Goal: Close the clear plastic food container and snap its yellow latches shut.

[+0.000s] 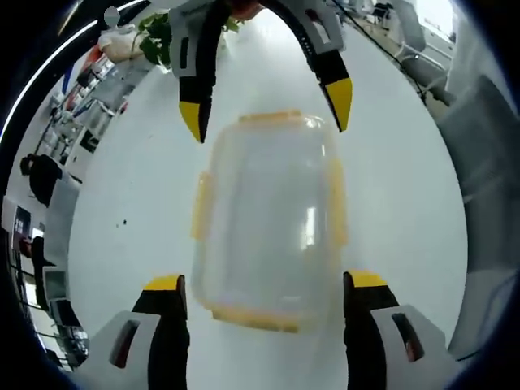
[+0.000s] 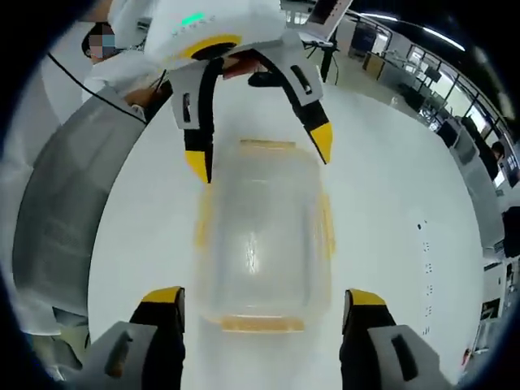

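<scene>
The clear container [image 1: 268, 223] lies on the white worktop [image 1: 406, 187] with its lid already down, directly between the two tools, its long axis running from one to the other. The left tool [image 1: 266, 294] stands with jaws apart astride one short end, the right tool [image 2: 265, 302] likewise apart at the opposite end — neither looks nearer. The yellow latches [image 1: 337, 203] line the edges; whether they are snapped I cannot tell. The right gripper view adds a person's sleeve [image 2: 57, 219] beside the worktop — the left one a plant [image 1: 156, 36] at the far edge
</scene>
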### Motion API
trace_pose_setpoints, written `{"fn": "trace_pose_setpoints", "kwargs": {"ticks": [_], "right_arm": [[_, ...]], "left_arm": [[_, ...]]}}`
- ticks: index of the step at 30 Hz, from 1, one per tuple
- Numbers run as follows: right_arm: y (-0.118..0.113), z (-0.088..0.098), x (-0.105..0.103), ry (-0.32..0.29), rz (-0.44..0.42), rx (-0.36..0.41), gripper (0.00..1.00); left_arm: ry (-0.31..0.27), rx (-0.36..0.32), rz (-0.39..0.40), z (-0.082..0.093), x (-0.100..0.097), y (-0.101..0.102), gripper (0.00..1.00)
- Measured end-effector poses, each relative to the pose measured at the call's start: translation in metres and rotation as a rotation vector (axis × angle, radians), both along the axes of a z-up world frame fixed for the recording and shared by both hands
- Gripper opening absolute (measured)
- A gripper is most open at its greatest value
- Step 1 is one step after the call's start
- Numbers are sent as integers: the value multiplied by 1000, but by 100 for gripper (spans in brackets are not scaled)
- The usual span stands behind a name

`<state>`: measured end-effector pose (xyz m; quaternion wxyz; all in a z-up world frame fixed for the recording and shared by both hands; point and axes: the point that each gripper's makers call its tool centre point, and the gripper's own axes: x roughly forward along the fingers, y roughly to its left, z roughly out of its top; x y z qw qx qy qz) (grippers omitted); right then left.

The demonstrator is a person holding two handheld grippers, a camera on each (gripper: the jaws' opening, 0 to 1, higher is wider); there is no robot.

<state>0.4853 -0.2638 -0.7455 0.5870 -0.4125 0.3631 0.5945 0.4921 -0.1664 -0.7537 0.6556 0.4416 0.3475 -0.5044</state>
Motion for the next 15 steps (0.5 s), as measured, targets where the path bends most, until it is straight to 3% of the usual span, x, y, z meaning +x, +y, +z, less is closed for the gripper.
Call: {"fn": "trace_pose_setpoints", "kwargs": {"ticks": [15], "right_arm": [[1, -19, 0, -7, -20, -19, 81]], "left_arm": [[10, 56, -71, -14, 1, -2, 79]]}}
